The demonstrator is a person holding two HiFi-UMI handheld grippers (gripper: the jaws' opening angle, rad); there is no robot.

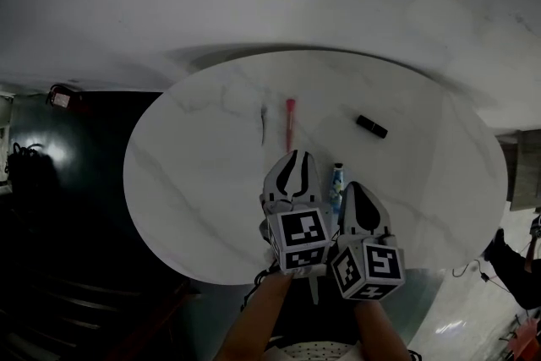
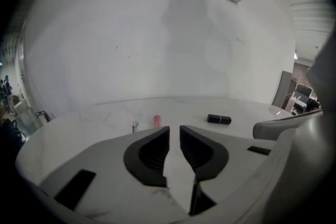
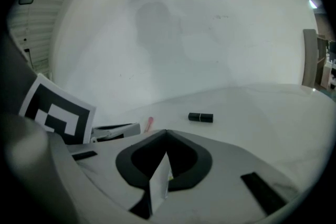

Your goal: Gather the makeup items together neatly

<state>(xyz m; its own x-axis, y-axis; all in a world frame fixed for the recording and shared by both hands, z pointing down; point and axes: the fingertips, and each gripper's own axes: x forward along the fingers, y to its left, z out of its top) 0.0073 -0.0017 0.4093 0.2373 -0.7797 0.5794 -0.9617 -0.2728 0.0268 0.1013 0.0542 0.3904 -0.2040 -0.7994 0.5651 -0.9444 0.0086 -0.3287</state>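
Note:
On the round white marble table [image 1: 194, 173] lie a thin dark pencil [image 1: 263, 123], a pink-red tube [image 1: 290, 121] and a black lipstick [image 1: 371, 126], spread across the far half. A blue-and-white tube [image 1: 337, 180] lies between my two grippers near the front edge. My left gripper [image 1: 293, 155] hovers short of the pink-red tube [image 2: 156, 120], its jaws a narrow gap apart with nothing between them [image 2: 174, 131]. My right gripper [image 1: 357, 186] is shut at the tips [image 3: 166, 134]. A white sliver shows behind them; I cannot tell whether it is held. The lipstick [image 3: 200, 117] lies ahead of it.
A white wall rises just behind the table. Dark floor and dim furniture [image 1: 51, 182] lie to the left. The person's forearms [image 1: 262, 317] come in over the front edge. The left gripper's marker cube [image 3: 55, 113] crowds the right gripper's left side.

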